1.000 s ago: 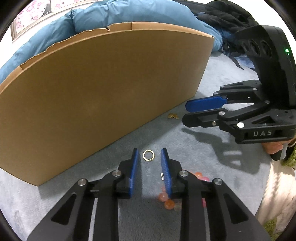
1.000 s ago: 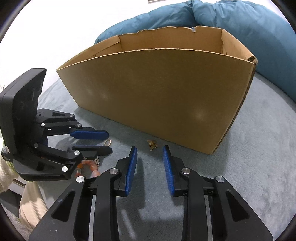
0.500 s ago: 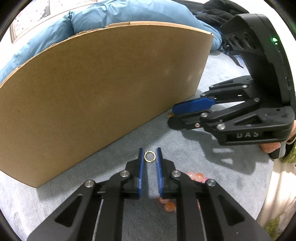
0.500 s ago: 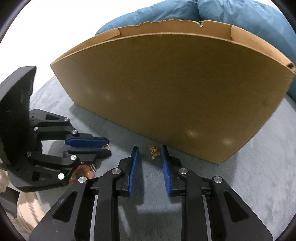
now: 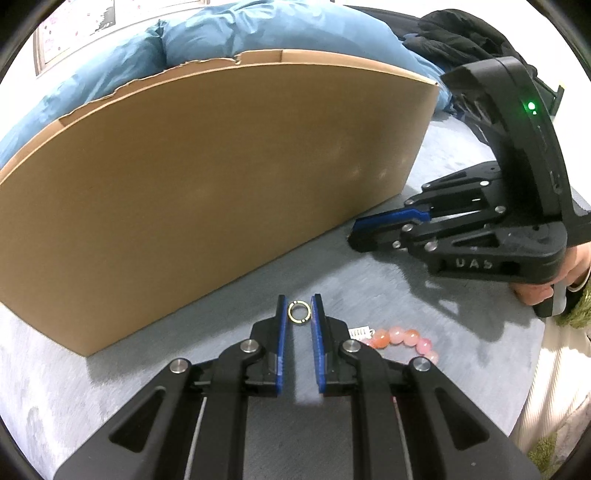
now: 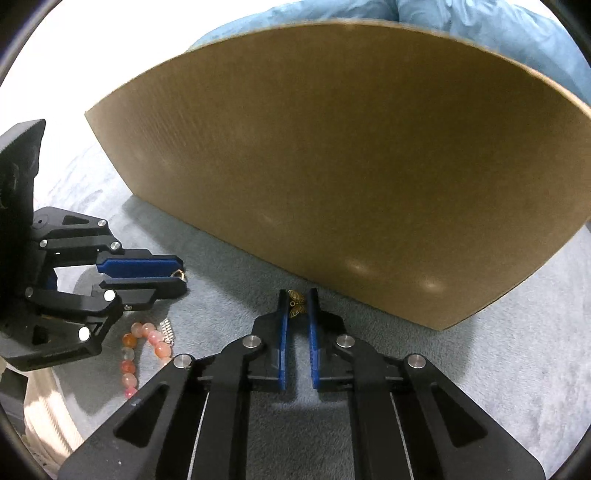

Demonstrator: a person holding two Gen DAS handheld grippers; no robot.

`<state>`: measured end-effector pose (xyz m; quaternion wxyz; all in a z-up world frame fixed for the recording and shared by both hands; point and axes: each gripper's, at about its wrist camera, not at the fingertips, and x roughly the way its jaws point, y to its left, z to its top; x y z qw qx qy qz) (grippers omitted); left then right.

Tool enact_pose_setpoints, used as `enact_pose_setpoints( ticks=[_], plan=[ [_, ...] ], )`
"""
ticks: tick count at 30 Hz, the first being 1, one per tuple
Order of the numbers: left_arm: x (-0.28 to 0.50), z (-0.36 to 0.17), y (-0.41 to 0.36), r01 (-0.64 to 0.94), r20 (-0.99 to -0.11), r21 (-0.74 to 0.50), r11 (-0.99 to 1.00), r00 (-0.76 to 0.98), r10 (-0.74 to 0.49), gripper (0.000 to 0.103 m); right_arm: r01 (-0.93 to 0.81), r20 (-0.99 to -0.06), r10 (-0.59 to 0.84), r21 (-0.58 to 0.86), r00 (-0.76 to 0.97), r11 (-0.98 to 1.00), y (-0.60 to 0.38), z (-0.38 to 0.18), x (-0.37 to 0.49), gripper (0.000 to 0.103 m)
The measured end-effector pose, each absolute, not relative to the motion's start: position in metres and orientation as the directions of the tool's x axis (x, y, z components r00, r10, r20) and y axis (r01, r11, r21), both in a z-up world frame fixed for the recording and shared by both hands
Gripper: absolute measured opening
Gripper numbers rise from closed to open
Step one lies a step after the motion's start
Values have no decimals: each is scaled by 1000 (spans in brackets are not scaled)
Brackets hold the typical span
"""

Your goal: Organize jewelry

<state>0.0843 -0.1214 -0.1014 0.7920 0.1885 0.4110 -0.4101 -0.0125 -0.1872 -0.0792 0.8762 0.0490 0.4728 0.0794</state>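
Note:
A small gold ring [image 5: 298, 312] lies on the grey plush surface, between the blue pads of my left gripper [image 5: 298, 299], which is shut on it. In the right wrist view the left gripper [image 6: 181, 275] shows from the side with the ring [image 6: 179, 274] at its tips. A brass butterfly charm [image 6: 296, 304] sits between the pads of my right gripper [image 6: 297, 291]. Its jaws are closing and the pads touch the charm. The left wrist view has the right gripper [image 5: 354, 234] low by the box corner. A pink and orange bead bracelet [image 5: 402, 339] [image 6: 144, 343] lies loose between the two grippers.
A tall cardboard box [image 5: 221, 184] [image 6: 369, 166] stands right behind both grippers. A blue duvet [image 5: 110, 70] lies behind it and dark clothing [image 5: 461, 33] at the far right. A hand [image 5: 576, 266] holds the right gripper near the surface's edge.
Both grippers closed: the left one around the ring, the right one around the butterfly charm. The right gripper moved forward and down towards the box.

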Motion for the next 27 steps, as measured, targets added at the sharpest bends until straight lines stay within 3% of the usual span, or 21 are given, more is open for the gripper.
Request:
enact_pose_setpoints(
  ticks=[16, 27],
  plan=[
    [82, -93, -110, 771, -799, -37, 636, 359, -482, 11, -73, -808, 195, 186, 555, 980, -197, -66, -38, 7],
    [71, -78, -113, 756, -803, 37, 653, 412, -432, 11, -49, -802, 186, 193, 567, 980, -201, -60, -49, 7]
  ],
)
